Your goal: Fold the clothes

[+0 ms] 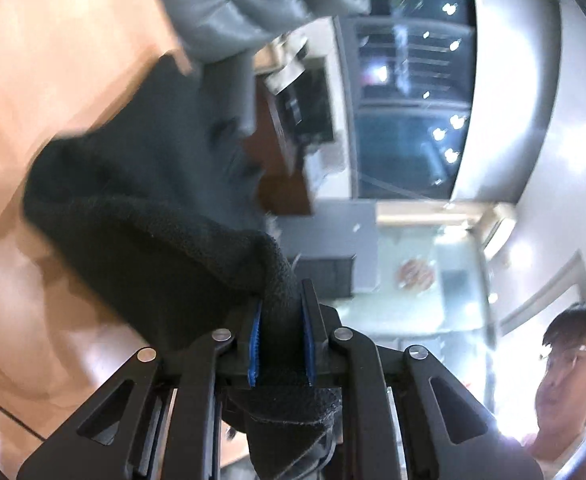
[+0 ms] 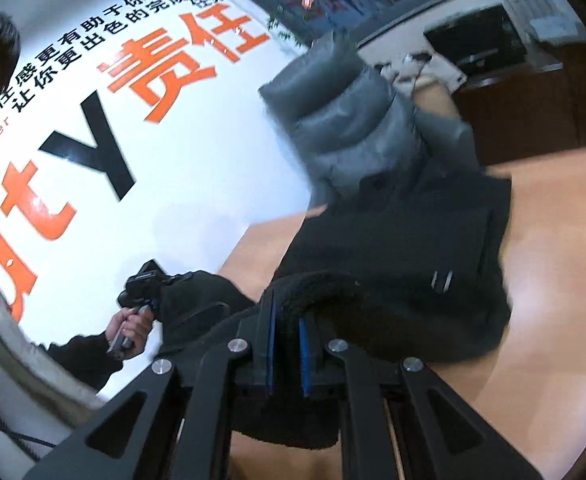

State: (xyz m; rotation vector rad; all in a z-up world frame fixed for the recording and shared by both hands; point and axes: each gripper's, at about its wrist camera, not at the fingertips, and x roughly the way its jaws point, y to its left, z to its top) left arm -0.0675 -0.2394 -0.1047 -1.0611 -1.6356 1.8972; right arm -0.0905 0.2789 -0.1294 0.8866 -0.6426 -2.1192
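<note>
A black fleece garment (image 1: 141, 216) hangs lifted above the wooden table (image 1: 53, 60); it also shows in the right wrist view (image 2: 393, 264). My left gripper (image 1: 279, 320) is shut on a fold of its edge. My right gripper (image 2: 287, 332) is shut on another part of the black edge. In the right wrist view the left gripper (image 2: 143, 284) appears at the left, held by a hand, with the cloth stretched between the two. A grey puffer jacket (image 2: 345, 120) lies behind the black garment; it also shows in the left wrist view (image 1: 253, 4).
The wooden table's (image 2: 553, 240) far edge runs near a white wall with large orange and black lettering (image 2: 133, 92). A dark desk with a printer (image 2: 481, 48) stands behind. A person's face (image 1: 569, 376) is at the lower right of the left wrist view.
</note>
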